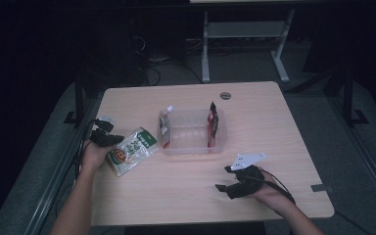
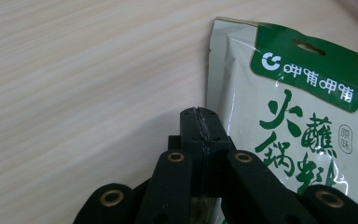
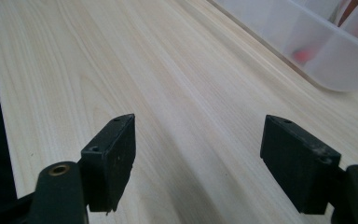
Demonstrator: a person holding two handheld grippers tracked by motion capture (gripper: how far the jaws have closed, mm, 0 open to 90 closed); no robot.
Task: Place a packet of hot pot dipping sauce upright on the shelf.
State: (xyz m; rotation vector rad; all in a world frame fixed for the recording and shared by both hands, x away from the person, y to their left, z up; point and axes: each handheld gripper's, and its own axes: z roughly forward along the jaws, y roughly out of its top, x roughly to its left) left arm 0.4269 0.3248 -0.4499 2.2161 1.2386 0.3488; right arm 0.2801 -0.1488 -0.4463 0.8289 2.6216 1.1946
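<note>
A green-and-white pouch [image 1: 132, 151] [image 2: 298, 107] with green lettering lies slanted on the table, left of a clear plastic bin [image 1: 191, 147]. My left gripper [image 1: 111, 139] [image 2: 200, 123] sits at the pouch's left edge with its jaws pressed together, and a thin pale strip of the pouch shows between them. My right gripper [image 1: 223, 177] [image 3: 198, 154] hovers low over bare wood in front of the bin [image 3: 326, 56], open, with nothing between its jaws.
Two pouches stand in the bin: a red-and-dark one [image 1: 213, 122] against its right wall and a pale one [image 1: 165, 125] against its left wall. A round grey grommet [image 1: 225, 95] sits near the table's far edge. The floor around the table is dark, with desk legs behind.
</note>
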